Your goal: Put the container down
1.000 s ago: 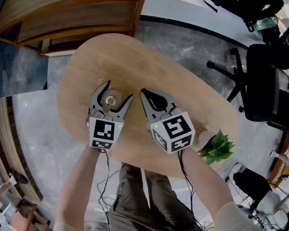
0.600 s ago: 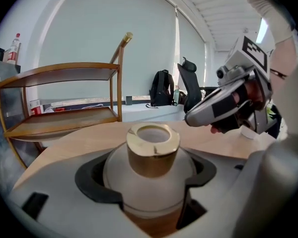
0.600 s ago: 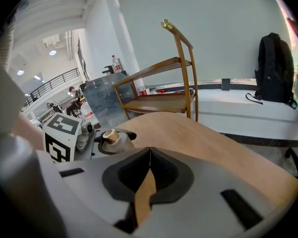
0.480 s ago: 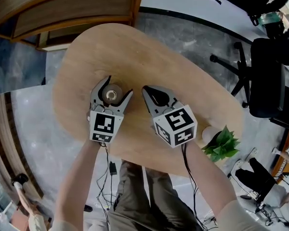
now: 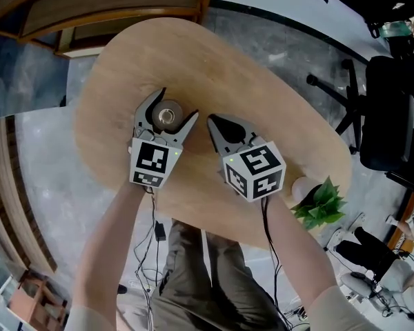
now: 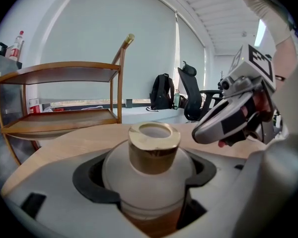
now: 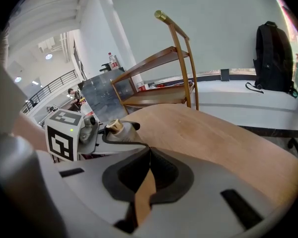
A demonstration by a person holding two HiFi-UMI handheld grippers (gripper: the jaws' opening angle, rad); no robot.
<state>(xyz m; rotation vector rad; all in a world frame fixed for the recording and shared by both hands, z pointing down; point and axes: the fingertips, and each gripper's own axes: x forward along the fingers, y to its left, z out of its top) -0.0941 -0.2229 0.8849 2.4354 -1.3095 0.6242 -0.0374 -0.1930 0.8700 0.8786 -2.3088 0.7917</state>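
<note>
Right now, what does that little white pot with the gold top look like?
The container is a small white jar with a round body and a short gold-coloured neck, open at the top. It looks smooth, perhaps ceramic. It stands upright between the jaws of the left gripper, whose dark pads cup its sides. It is over the wooden table. Whether its base touches the wood cannot be told.

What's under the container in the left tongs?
The wooden table shows beneath the container, between the left tongs. The tongs cover its base, so whether it touches cannot be seen.
</note>
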